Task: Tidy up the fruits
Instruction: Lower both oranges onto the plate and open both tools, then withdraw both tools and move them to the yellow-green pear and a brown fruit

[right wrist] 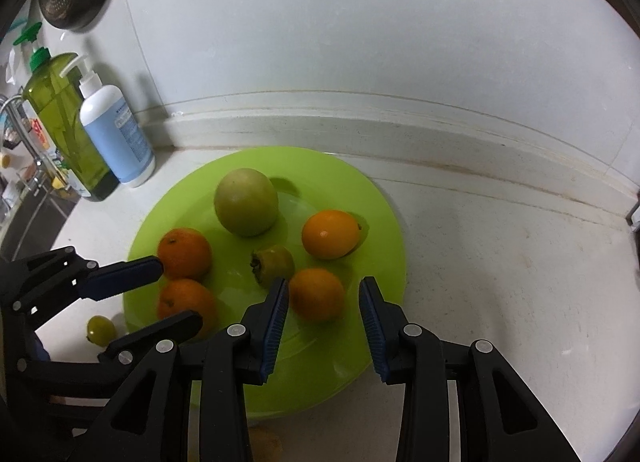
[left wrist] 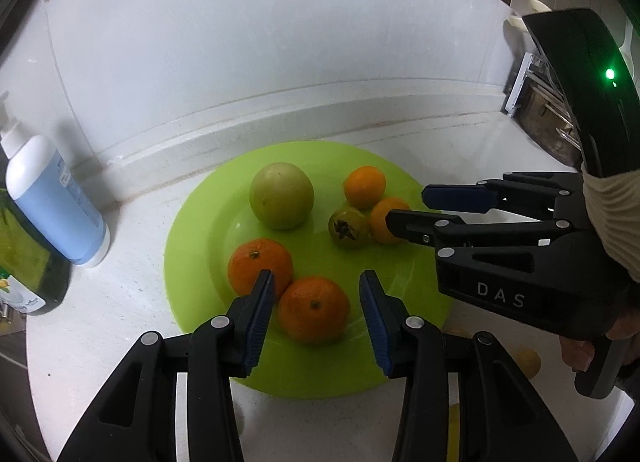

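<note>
Stock on my white counter (right wrist: 500, 262):
- Round lime-green plastic plate (left wrist: 192, 246), near the back wall.
- On the plate: one large pale green round fruit (left wrist: 281, 195), four orange citrus fruits, one small green persimmon-like fruit (left wrist: 348, 227).
- Off the plate, just beside its rim: one small green round fruit (right wrist: 101, 329).
- My left tongs (left wrist: 316, 298): spread, straddling the nearest orange citrus (left wrist: 314, 309), not pressing it.
- My right tongs (right wrist: 324, 298): spread around another orange citrus (right wrist: 317, 294), no grip.
- Blue-and-white pump bottle (right wrist: 116, 130), green bottle (right wrist: 66, 118): left of the plate.

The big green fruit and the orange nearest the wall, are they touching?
Apart. The right wrist view shows bare plate between the green fruit and the orange.
</note>
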The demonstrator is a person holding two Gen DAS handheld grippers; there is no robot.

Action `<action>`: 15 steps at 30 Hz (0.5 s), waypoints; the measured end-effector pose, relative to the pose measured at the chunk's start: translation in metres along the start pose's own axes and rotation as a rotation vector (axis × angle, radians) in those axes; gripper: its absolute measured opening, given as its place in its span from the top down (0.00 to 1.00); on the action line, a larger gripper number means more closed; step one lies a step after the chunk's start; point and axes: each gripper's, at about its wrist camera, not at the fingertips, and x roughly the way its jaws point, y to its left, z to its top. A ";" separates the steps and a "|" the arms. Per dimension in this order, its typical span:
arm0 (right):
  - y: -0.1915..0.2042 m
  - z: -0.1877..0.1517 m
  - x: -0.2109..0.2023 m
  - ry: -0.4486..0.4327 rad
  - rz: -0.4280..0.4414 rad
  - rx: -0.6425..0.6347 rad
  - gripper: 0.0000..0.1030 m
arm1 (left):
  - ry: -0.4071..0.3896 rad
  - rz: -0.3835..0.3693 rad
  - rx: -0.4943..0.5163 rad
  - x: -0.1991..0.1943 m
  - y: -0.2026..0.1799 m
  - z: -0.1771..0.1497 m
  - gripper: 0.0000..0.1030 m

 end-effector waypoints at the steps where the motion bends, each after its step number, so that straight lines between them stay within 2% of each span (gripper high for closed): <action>1: 0.000 0.000 -0.002 -0.001 -0.003 0.004 0.63 | -0.004 0.000 0.000 -0.002 0.001 0.000 0.58; 12: 0.011 -0.013 -0.051 -0.089 -0.021 0.025 0.63 | -0.095 0.012 0.006 -0.056 -0.001 -0.007 0.47; 15: 0.015 -0.019 -0.070 -0.121 -0.026 0.032 0.57 | -0.123 0.016 0.012 -0.073 -0.003 -0.009 0.44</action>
